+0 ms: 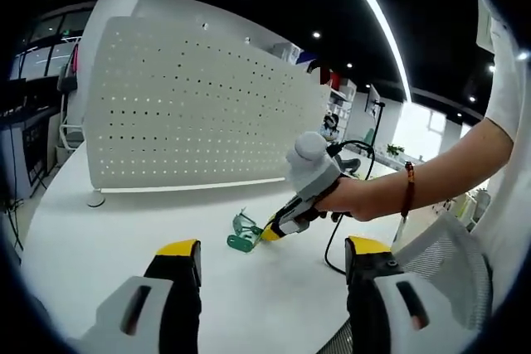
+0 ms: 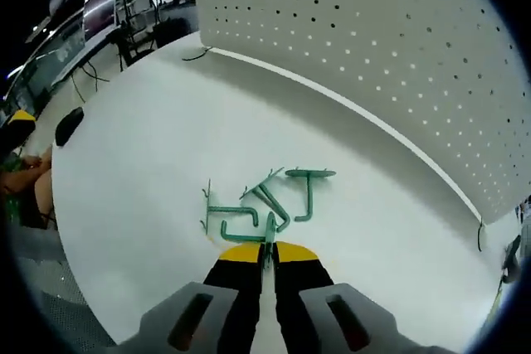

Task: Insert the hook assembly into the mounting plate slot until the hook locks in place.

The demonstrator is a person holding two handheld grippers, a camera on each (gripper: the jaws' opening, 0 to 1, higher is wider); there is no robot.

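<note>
The right gripper [image 2: 267,248] is clamped on a green hook [image 2: 270,223] mid-tabletop [image 2: 133,180] near the pegboard [image 2: 373,47]; the left gripper [image 1: 272,264] gapes apart.

The place looks like an open-plan office or a lab inside one. A dark ceiling [image 1: 274,6] carries round recessed spotlights and one long light strip [image 1: 373,14]. A white perforated partition panel [image 1: 191,109] stands along the white counter [image 1: 99,238]. Behind it, shelving [image 1: 338,105] and a bright window [image 1: 415,130] appear, though blurred. In the right gripper view, further desks with glass dividers [image 2: 99,14] and trailing cables recede into the background.
</note>
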